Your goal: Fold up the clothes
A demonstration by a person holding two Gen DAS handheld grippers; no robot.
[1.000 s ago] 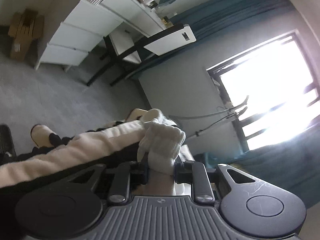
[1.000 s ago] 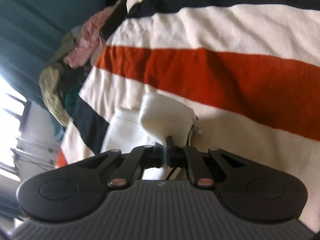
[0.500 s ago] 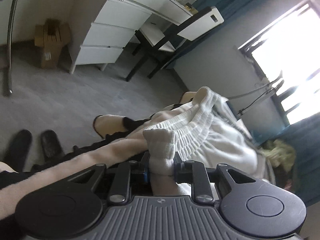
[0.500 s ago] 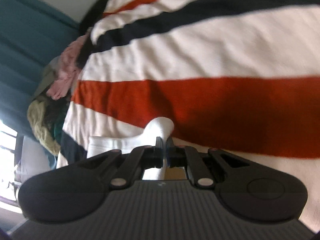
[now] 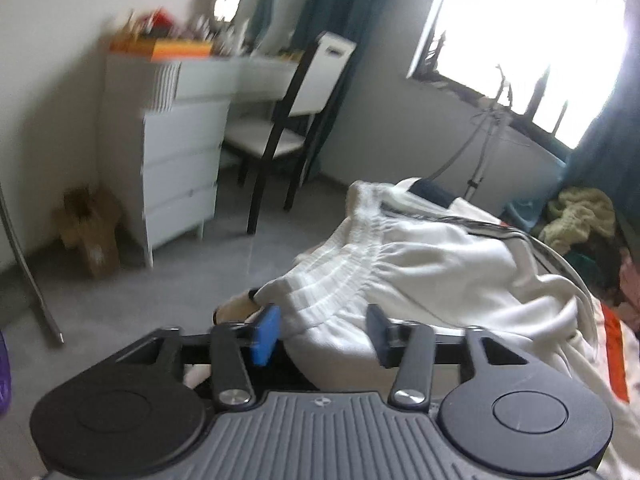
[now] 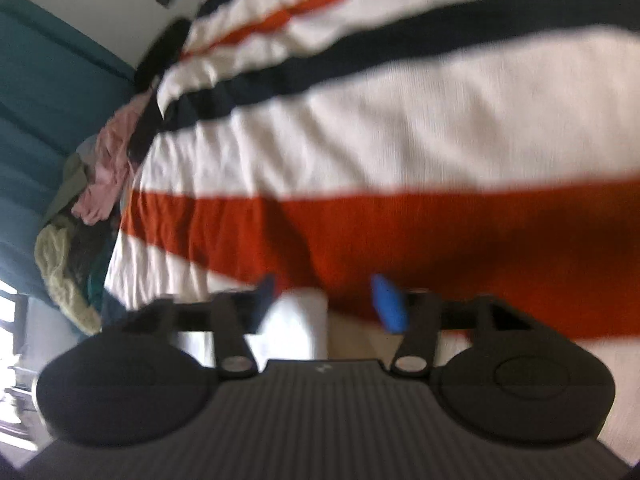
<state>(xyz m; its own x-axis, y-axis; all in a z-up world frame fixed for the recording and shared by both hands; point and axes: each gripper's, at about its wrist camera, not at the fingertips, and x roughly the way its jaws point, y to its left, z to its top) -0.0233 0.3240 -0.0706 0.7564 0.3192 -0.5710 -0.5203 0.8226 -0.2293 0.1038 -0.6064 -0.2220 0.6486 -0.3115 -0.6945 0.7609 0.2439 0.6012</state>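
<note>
White trousers with a ribbed elastic waistband lie bunched on the striped bed cover. In the left wrist view my left gripper is opening. The waistband cloth lies loose between its blue pads, which do not press on it. In the blurred right wrist view my right gripper is also opening just above the cover. A white fold of the trousers sits between the jaws near the left finger, free of the pads.
Beyond the bed's edge stand a white drawer unit, a dark-framed chair, a cardboard box and a tripod stand on grey floor. A heap of other clothes lies at the bed's far side by the teal curtain.
Both grippers were shut on the white cloth and have let it go. The left view has rolled upright, and the trousers now rest on the bed.
</note>
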